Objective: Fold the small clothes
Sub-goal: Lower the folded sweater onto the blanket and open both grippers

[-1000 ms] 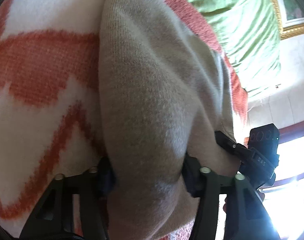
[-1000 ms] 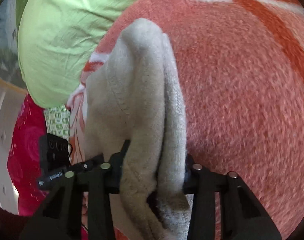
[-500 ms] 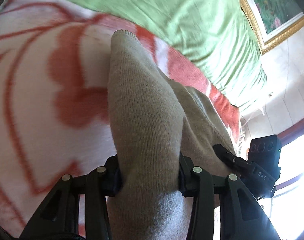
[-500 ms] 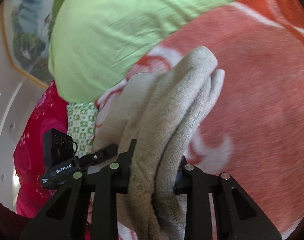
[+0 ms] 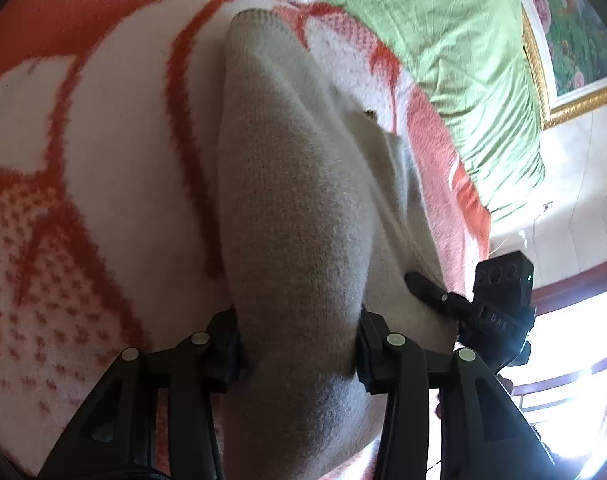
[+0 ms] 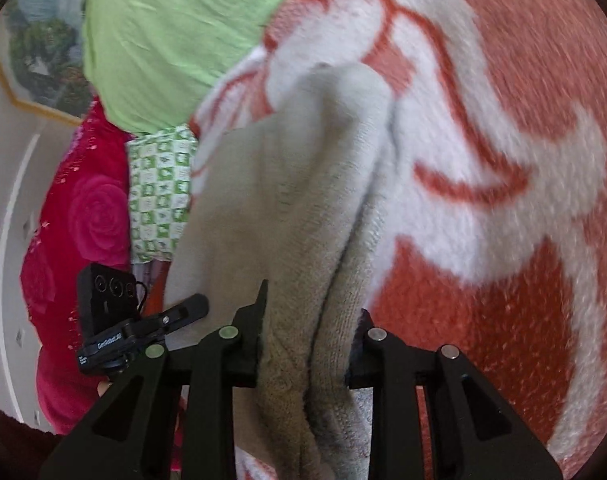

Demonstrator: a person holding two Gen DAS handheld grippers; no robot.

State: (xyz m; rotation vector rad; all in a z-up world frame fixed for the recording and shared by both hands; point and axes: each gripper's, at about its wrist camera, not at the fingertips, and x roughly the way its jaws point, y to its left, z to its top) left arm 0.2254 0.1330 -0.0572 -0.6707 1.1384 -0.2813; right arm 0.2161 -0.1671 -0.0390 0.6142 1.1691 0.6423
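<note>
Orange-and-white blanket (image 5: 83, 160) below; both the left gripper (image 5: 299, 344) and right gripper (image 6: 309, 340) are clamped on the beige sweater (image 5: 295, 208), which runs lengthwise straight ahead of the fingers.

Fuzzy knit sweater (image 5: 303, 208) over plush fleece blanket (image 5: 103, 160).

Bright daylight glares from the window (image 5: 575, 344); fisheye edges curve and darken, and the blanket (image 6: 503, 160) is motion-blurred.

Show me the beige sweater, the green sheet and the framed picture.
beige sweater (image 5: 303, 208): left wrist view, knit bulge above the tool.
green sheet (image 5: 443, 40): left wrist view, wrinkled middle.
framed picture (image 5: 575, 96): left wrist view, gold frame's lower edge.
</note>
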